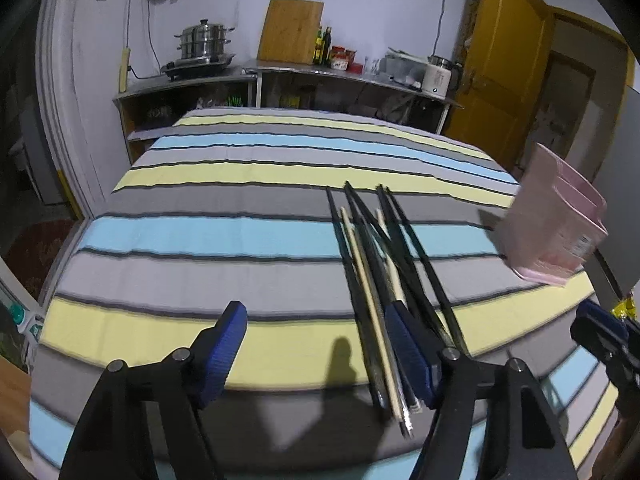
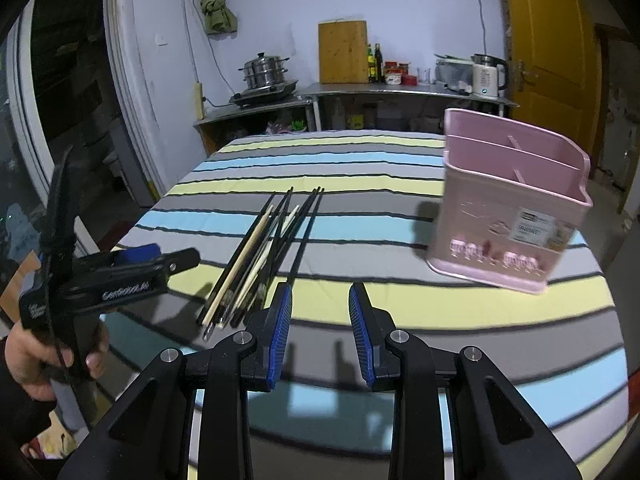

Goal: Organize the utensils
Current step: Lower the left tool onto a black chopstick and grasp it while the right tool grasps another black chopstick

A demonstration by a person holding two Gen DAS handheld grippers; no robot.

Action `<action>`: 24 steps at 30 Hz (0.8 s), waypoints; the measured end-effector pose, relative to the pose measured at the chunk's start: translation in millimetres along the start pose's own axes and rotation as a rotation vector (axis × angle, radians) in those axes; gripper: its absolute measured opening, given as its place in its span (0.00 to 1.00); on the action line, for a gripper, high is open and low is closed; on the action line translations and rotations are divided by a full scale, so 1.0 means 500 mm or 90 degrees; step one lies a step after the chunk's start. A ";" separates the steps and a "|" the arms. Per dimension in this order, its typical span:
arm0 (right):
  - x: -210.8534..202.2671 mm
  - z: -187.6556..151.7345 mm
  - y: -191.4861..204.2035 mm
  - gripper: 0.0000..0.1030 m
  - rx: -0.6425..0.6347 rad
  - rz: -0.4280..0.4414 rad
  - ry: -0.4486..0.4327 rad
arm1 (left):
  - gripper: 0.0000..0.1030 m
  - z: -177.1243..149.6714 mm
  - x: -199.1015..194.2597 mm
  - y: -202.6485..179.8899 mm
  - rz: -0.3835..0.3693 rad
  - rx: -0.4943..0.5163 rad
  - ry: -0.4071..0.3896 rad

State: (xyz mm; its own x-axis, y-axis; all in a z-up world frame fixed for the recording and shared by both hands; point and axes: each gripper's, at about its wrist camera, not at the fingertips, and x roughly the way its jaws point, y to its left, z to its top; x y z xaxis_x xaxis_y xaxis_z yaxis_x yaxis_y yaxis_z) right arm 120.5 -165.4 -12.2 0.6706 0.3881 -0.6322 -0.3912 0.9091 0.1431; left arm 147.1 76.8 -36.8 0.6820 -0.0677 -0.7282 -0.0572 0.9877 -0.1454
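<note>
From the left wrist, the left hand-held gripper (image 1: 316, 344) stands wide apart with nothing between its pads; its right pad lies over the near ends of the chopsticks (image 1: 376, 288), a loose bundle of dark and pale sticks fanned along the striped worktop (image 1: 200, 240), which suggests it is lining up to straddle the bundle for a pick. The pink utensil holder (image 1: 560, 228) stands upright at the far right, well apart from the sticks, probably as their destination. From the right wrist, the right hand-held gripper (image 2: 320, 332) shows a narrower gap, also empty, hovering over bare cloth between the chopsticks (image 2: 260, 256) and the holder (image 2: 508, 208), seemingly kept ready rather than engaged. The holder's divided compartments look empty from here. A person's hand (image 2: 48, 356) grips the left tool's handle at the left edge.
</note>
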 end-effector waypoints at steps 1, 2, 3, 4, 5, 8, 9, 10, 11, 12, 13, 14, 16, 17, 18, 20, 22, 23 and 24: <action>0.015 0.008 0.000 0.30 0.001 0.005 0.006 | 0.69 0.011 0.016 0.003 -0.003 -0.001 0.009; 0.025 0.013 0.000 0.30 0.003 0.009 0.010 | 0.67 0.023 0.036 0.008 0.000 -0.005 0.021; 0.039 0.021 0.000 0.30 0.005 0.012 0.016 | 0.65 0.032 0.051 0.011 0.001 -0.008 0.030; 0.056 0.029 0.000 0.30 0.007 0.014 0.023 | 0.65 0.041 0.066 0.014 -0.002 -0.011 0.038; 0.068 0.036 0.001 0.30 0.007 0.016 0.028 | 0.64 0.052 0.085 0.017 -0.003 -0.014 0.047; 0.116 0.058 0.006 0.30 0.003 0.019 0.048 | 0.60 0.080 0.132 0.022 -0.001 -0.021 0.062; 0.134 0.066 0.007 0.30 0.004 0.021 0.058 | 0.58 0.087 0.142 0.024 -0.002 -0.024 0.065; 0.149 0.072 0.007 0.30 0.004 0.024 0.065 | 0.58 0.097 0.153 0.027 -0.004 -0.029 0.069; 0.166 0.079 0.006 0.30 0.006 0.028 0.072 | 0.57 0.106 0.165 0.030 -0.008 -0.033 0.072; 0.182 0.084 0.004 0.30 0.007 0.030 0.078 | 0.57 0.113 0.173 0.032 -0.011 -0.034 0.074; 0.201 0.090 0.002 0.29 0.011 0.033 0.089 | 0.56 0.120 0.181 0.032 -0.013 -0.033 0.075; 0.215 0.094 0.000 0.29 0.016 0.036 0.095 | 0.56 0.127 0.190 0.030 -0.014 -0.028 0.075; 0.238 0.100 -0.006 0.29 0.027 0.041 0.104 | 0.56 0.133 0.198 0.027 -0.019 -0.024 0.076; 0.249 0.104 -0.010 0.29 0.030 0.041 0.110 | 0.56 0.138 0.205 0.026 -0.019 -0.022 0.076; 0.260 0.105 -0.014 0.29 0.032 0.041 0.115 | 0.56 0.143 0.210 0.027 -0.019 -0.018 0.075; 0.276 0.108 -0.019 0.27 0.040 0.045 0.125 | 0.56 0.147 0.215 0.023 -0.018 -0.013 0.072; 0.288 0.109 -0.021 0.25 0.044 0.046 0.134 | 0.56 0.151 0.221 0.020 -0.014 -0.007 0.071; 0.296 0.109 -0.021 0.25 0.043 0.046 0.137 | 0.56 0.152 0.223 0.018 -0.009 0.002 0.069; 0.302 0.109 -0.021 0.25 0.041 0.045 0.140 | 0.56 0.151 0.225 0.014 -0.004 0.009 0.068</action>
State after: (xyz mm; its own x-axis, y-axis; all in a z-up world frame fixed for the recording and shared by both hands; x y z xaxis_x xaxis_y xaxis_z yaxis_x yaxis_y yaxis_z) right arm 260.3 -108.0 -67.7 0.4864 0.4152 -0.7688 -0.3863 0.8914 0.2370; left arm 278.4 86.6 -68.9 0.6001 -0.0882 -0.7951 -0.0419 0.9891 -0.1413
